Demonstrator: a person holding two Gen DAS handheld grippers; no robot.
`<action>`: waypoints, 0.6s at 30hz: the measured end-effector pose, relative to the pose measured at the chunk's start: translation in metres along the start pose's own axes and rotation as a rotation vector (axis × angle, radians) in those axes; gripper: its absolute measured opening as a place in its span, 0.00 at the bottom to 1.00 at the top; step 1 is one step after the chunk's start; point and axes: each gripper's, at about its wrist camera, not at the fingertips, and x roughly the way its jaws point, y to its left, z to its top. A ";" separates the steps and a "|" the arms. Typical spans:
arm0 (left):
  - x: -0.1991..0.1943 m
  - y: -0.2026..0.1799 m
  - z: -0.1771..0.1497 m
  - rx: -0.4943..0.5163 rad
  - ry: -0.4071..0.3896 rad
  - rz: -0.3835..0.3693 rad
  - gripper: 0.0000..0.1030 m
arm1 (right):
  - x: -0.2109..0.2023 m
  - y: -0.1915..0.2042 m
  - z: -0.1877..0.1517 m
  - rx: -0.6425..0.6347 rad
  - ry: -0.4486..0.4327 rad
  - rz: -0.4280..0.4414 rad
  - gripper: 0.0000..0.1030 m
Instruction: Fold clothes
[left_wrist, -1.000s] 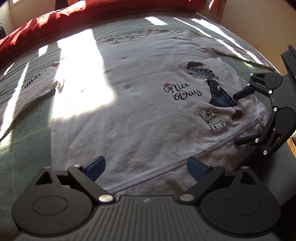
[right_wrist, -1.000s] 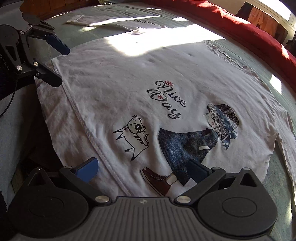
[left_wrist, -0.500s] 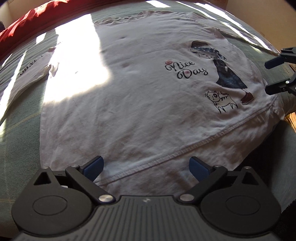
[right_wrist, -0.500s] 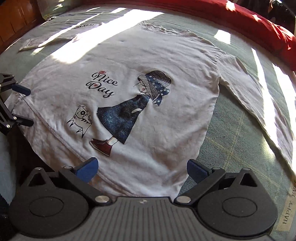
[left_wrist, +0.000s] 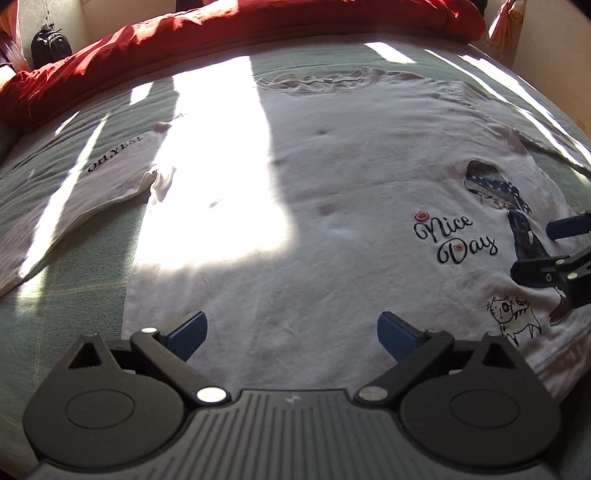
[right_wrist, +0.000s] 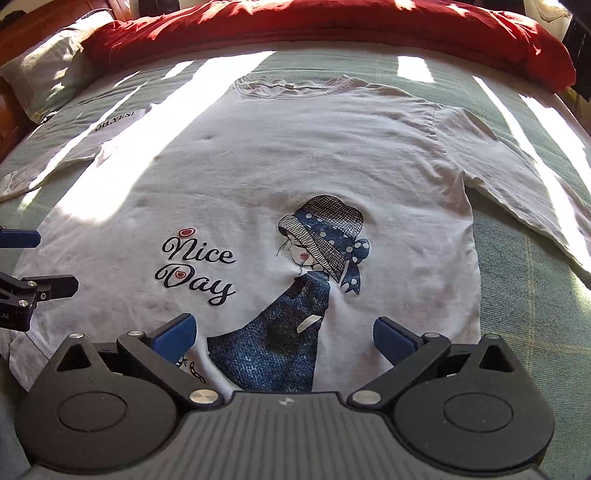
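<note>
Two grippers, left gripper (left_wrist: 291, 330) and right gripper (right_wrist: 283, 334), jaws wide and empty, have swung from the hem corners to face squarely up the white shirt (right_wrist: 303, 158), spread flat and unfolded on the green bedcover (right_wrist: 535, 314); first fold pending.

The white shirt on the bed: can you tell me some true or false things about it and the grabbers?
1. The white shirt lies spread flat, print side up. True.
2. Its print says "Good Night". False: it says "Nice Day".
3. The left gripper is clamped on the hem. False: it is open and holds nothing.
4. The right gripper is open above the printed girl's blue dress. True.
5. The blanket at the far end of the bed is yellow. False: it is red.
</note>
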 end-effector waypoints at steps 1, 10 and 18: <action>0.004 0.000 -0.002 -0.009 0.012 -0.004 0.96 | 0.003 0.001 -0.003 0.002 -0.004 -0.010 1.00; 0.002 0.009 -0.022 -0.072 0.005 -0.048 0.99 | 0.006 0.005 -0.007 0.016 -0.009 -0.046 1.00; -0.003 0.011 -0.026 -0.072 0.012 -0.055 0.99 | 0.007 0.007 -0.008 0.026 -0.019 -0.058 1.00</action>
